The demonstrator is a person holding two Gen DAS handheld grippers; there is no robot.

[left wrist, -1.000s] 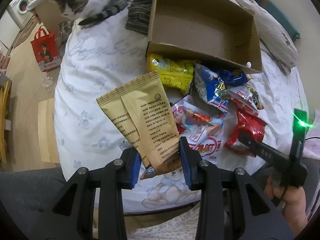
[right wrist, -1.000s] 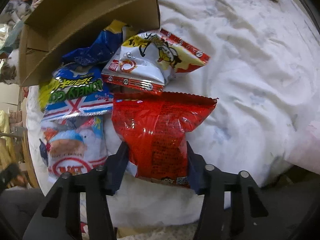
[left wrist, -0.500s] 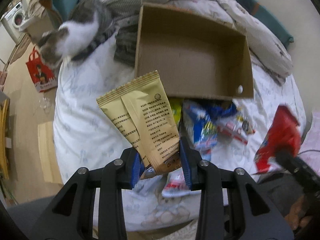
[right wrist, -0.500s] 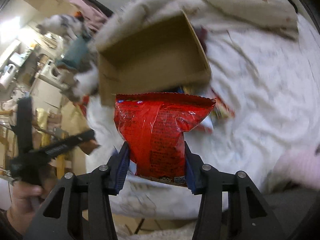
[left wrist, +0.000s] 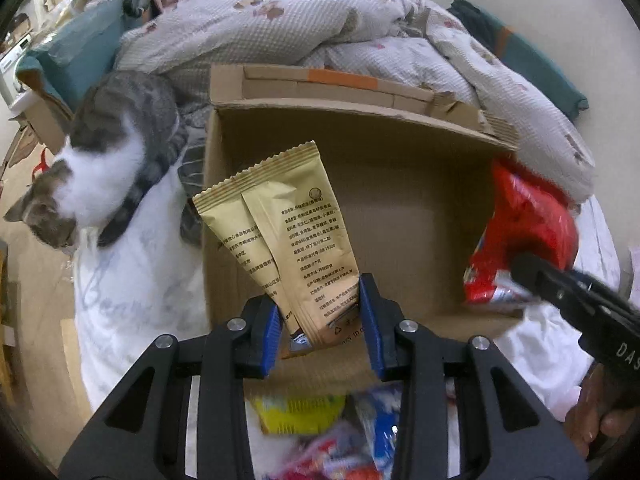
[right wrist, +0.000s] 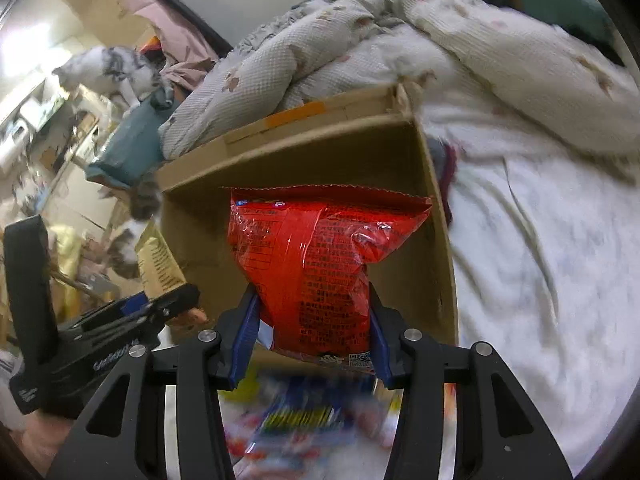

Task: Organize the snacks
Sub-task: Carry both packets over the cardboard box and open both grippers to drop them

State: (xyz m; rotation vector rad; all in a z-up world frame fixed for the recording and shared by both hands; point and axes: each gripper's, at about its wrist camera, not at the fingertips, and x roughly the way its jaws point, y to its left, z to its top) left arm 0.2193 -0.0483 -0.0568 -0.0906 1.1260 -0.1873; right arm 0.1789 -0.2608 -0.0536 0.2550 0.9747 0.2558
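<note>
White patterned sheets cover the bed (left wrist: pixel 132 280), with a rumpled waffle-weave quilt (left wrist: pixel 280 28) heaped at its far side and a grey-and-white cat (left wrist: pixel 108 168) at the left. An open brown cardboard box (left wrist: pixel 400 208) sits mid-bed. Above it, the left tool (left wrist: pixel 320 320) is clamped on a tan paper snack pouch (left wrist: pixel 288 232), and the right tool (right wrist: pixel 312 332) on a red foil snack bag (right wrist: pixel 316 260). Blurred snack packets (left wrist: pixel 320 432) lie near.

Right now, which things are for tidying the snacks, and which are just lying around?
For the job: gold snack packet in the left gripper; red snack bag in the right gripper; cardboard box; loose snacks on the bed.

Just around: grey-and-white cat; quilt; white bedsheet.
</note>
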